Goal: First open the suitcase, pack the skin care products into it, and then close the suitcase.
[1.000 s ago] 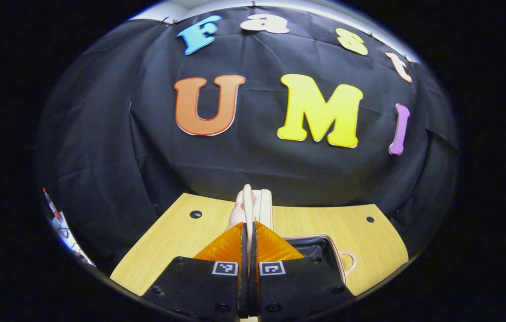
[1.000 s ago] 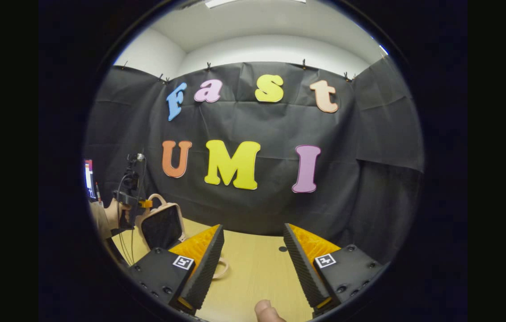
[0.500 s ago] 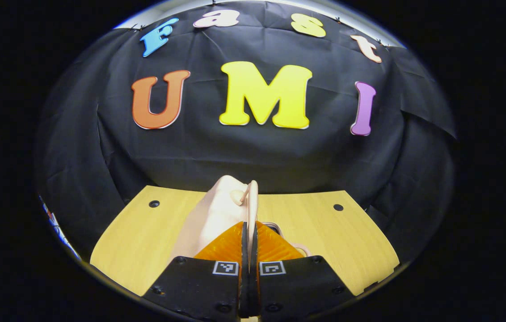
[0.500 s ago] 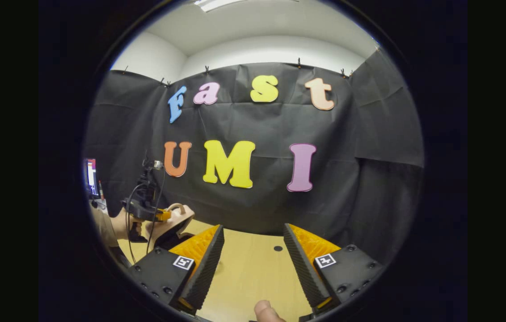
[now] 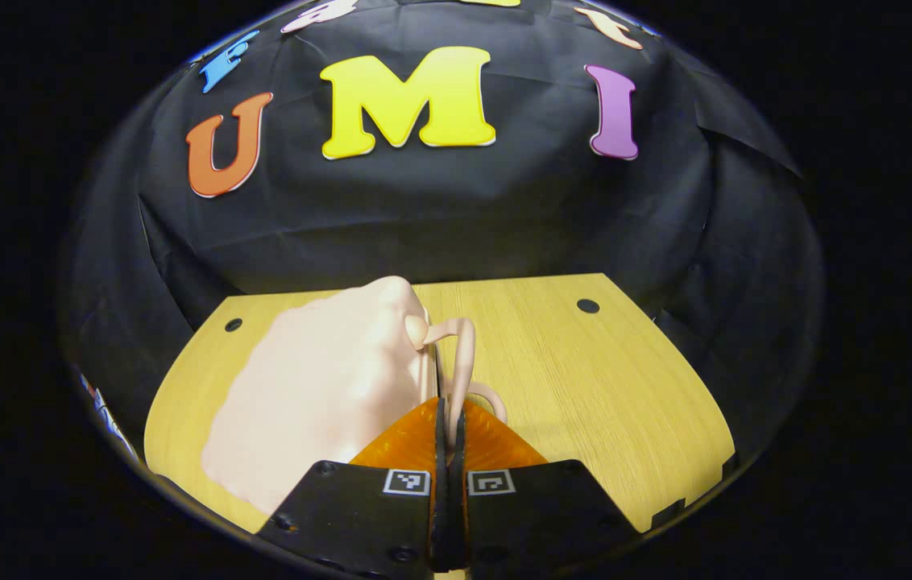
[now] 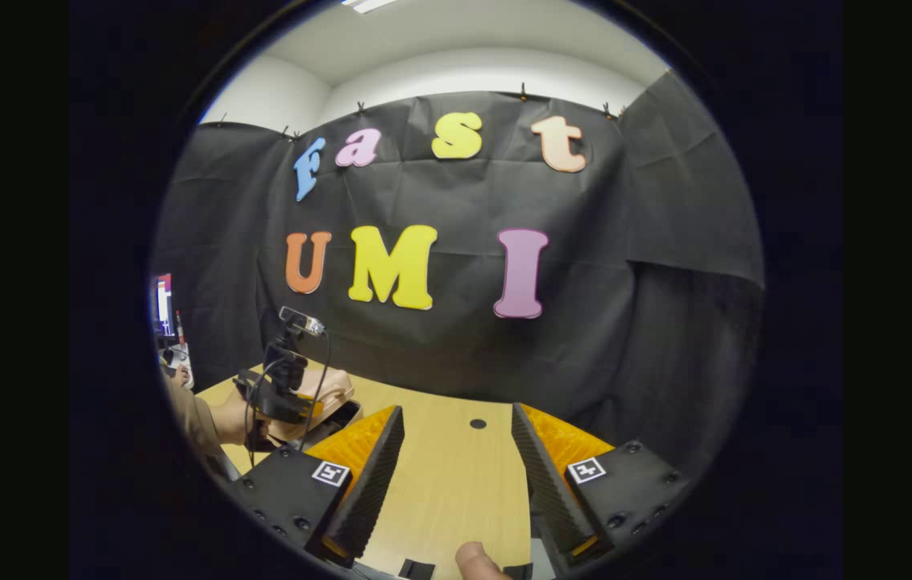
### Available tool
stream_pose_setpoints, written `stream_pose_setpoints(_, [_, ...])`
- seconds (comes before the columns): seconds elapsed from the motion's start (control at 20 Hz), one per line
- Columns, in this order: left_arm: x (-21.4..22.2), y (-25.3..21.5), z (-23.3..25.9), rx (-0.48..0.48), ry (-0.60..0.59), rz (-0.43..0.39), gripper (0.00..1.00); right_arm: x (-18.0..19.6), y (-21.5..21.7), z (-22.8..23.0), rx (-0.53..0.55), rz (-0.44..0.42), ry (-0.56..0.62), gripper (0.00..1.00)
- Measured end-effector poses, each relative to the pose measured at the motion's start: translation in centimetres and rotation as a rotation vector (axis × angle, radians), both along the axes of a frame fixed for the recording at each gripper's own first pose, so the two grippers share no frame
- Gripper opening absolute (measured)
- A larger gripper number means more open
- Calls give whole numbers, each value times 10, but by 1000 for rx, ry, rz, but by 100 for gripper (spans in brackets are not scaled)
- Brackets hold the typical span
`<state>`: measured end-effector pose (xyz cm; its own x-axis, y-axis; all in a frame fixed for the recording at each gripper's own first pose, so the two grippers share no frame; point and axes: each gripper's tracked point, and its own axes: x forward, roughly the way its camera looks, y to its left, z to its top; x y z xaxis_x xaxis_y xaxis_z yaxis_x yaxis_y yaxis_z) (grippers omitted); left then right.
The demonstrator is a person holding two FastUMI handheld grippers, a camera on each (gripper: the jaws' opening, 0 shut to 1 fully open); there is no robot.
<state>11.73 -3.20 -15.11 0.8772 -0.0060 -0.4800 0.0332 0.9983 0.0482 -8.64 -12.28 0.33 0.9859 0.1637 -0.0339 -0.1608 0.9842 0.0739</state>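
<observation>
- The suitcase (image 5: 319, 395) lies on the wooden table (image 5: 609, 387) directly ahead of the left gripper (image 5: 448, 419) and a little to its left, lid almost down on the base.
- The left gripper's fingers are pressed together on the suitcase's thin handle loop (image 5: 464, 354), which rises just past the fingertips.
- By its look the case is small, light and stiff-shelled with a smooth, somewhat slippery skin, so the handle or the lid's rim seems the surest place to grip; the thin loop may flex or twist under force.
- The right gripper (image 6: 456, 451) hangs with its jaws spread wide and nothing between them, bare tabletop ahead.
- Far to its left, the right gripper view adds what the close view lacks: the other gripper's body and cable, the hand (image 6: 234, 419) holding it, and a narrow dark gap under the lid of the case (image 6: 327, 399).
- I cannot tell whether any skin care products are inside.
</observation>
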Motion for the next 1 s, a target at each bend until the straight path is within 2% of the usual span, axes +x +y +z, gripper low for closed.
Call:
stream_pose_setpoints(0.45, [6, -19, -45, 50, 71, 42, 6, -18, -26, -30, 26, -69, 84, 80])
stream_pose_setpoints(0.6, [1, -35, -54, -15, 97, -14, 21, -22, -19, -31, 32, -101, 82, 79])
stream_pose_setpoints(0.65, [-3, -37, -47, -30, 86, -26, 42, -23, -13, -33, 27, -107, 87, 80])
stream_pose_setpoints(0.7, [-3, -36, -38, -31, 67, -29, 48, -25, -8, -32, 14, -114, 92, 80])
stream_pose_setpoints(0.75, [-5, -35, -25, -37, 39, -37, 49, -27, -4, -30, 1, -121, 92, 79])
stream_pose_setpoints(0.8, [-7, -36, -13, -45, 11, -46, 64, -31, 2, -25, -6, -123, 86, 79])
stream_pose_setpoints(0.85, [-11, -35, 1, -52, -14, -50, 66, -33, 8, -19, -10, -127, 79, 80])
stream_pose_setpoints(0.9, [-17, -31, 18, -57, -44, -50, 81, -34, 14, -14, -9, -133, 74, 77])
stream_pose_setpoints(1.0, [-31, -20, 55, -57, -114, -35, 89, -35, 30, -5, 32, -141, 68, 80])
